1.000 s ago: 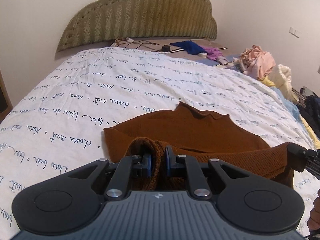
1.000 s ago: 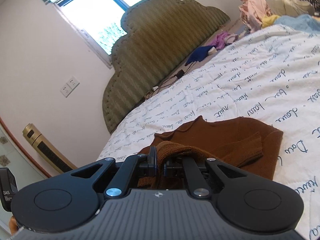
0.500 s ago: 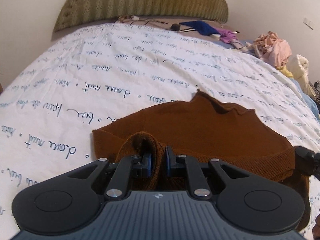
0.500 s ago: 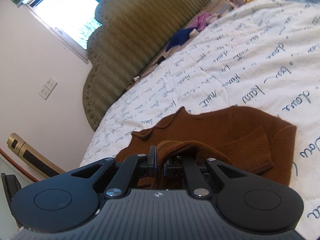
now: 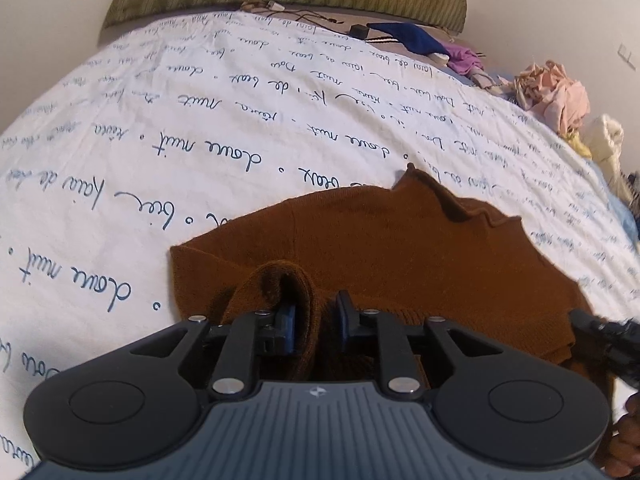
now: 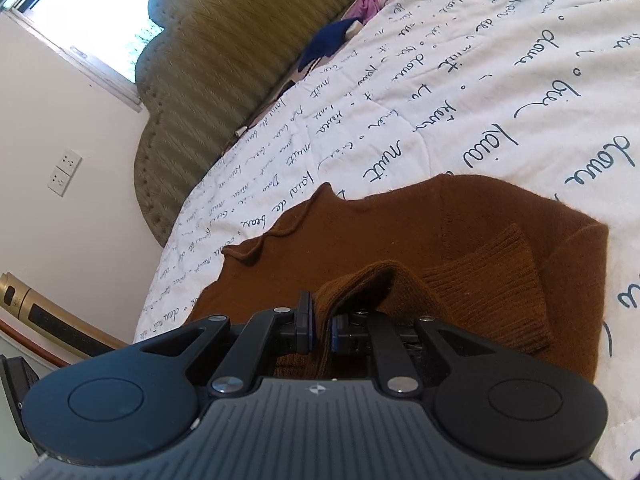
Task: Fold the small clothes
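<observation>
A rust-brown knit sweater (image 5: 400,240) lies on the white bedspread with blue script (image 5: 200,120); its collar points toward the headboard. My left gripper (image 5: 316,312) has its jaws parted a little, with a raised fold of the sweater's hem still draped between them. My right gripper (image 6: 322,326) is shut on another bunch of the brown hem (image 6: 372,280), lifted off the bed. A ribbed sleeve cuff (image 6: 500,280) lies folded across the sweater body (image 6: 380,224) in the right wrist view. The right gripper's tip shows at the left view's right edge (image 5: 600,328).
An olive padded headboard (image 6: 240,40) stands at the far end. A blue cloth (image 5: 412,38), a purple cloth (image 5: 464,56) and cables lie near it. A heap of pink and cream clothes (image 5: 560,96) sits at the bed's right side. A window (image 6: 92,20) and wall sockets (image 6: 64,172) are on the wall.
Both grippers have moved forward and lower over the sweater, carrying the hem toward the collar. The left jaws have opened slightly around the fold.
</observation>
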`<move>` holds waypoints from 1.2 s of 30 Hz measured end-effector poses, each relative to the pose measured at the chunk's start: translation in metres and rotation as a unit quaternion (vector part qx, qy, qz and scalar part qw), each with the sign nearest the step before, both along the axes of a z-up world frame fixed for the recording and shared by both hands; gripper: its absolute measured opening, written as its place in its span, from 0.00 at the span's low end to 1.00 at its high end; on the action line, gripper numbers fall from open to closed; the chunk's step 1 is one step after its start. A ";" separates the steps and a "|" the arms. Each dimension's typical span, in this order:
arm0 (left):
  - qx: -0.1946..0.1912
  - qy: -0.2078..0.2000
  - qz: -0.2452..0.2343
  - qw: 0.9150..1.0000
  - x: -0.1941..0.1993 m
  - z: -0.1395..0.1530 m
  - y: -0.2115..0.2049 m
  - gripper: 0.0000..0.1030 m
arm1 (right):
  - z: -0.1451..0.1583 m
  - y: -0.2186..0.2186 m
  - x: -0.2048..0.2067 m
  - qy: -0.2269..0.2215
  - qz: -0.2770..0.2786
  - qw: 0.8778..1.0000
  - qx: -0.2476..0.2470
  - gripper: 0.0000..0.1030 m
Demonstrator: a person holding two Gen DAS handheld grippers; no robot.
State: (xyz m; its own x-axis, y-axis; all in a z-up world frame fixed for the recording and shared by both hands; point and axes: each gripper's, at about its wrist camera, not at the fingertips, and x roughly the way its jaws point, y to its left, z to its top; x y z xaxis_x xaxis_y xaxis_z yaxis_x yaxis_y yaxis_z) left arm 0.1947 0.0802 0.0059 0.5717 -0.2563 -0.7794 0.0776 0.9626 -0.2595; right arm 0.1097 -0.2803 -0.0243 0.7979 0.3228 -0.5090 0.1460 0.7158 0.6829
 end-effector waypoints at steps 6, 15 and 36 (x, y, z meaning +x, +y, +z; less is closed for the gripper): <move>-0.128 0.044 0.038 0.990 0.011 -0.006 0.035 0.28 | 0.003 0.000 0.011 0.013 0.032 0.999 0.024 0.45; -0.258 0.067 0.092 0.959 0.019 -0.015 0.070 0.29 | 0.011 -0.012 0.018 -0.014 0.012 0.998 0.057 0.61; -0.126 -0.036 0.009 0.991 -0.095 0.012 0.100 0.57 | 0.039 0.030 -0.047 -0.042 0.050 0.988 -0.139 0.75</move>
